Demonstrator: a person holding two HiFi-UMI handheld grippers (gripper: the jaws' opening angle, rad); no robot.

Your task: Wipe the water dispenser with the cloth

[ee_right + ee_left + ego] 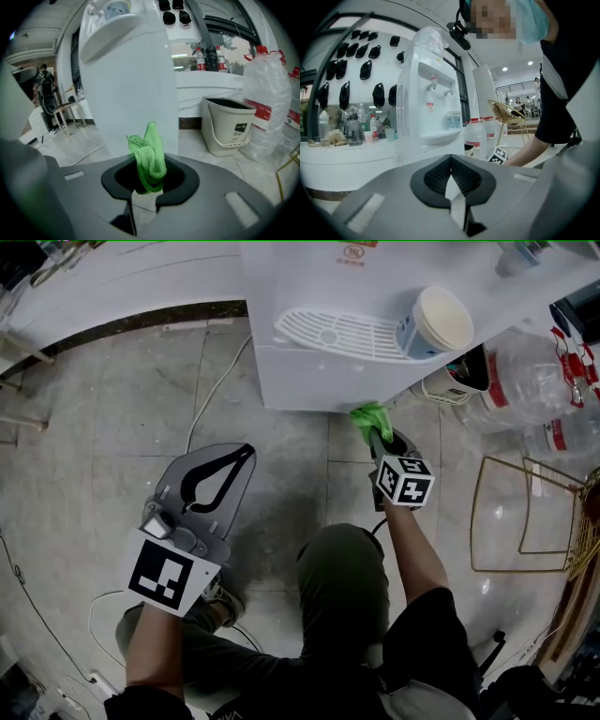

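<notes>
green microfibre cloth [149, 161] is pinched in the right tool [149, 178], right at the bottom front edge of the white boxy water dispenser [309, 371]. cream bucket [229, 124] crowds the right, grey tile floor [112, 427] is open on the left. left tool [242, 457] is closed on nothing, forearm low at lower left.

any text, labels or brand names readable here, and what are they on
None can be read.
Red mark on the water dispenser: too small.
Red labels on the water bottles: blurred.
Dark label on the bucket: too small.
Blue print on the cup: blurred.
Green cloth: no print.
</notes>
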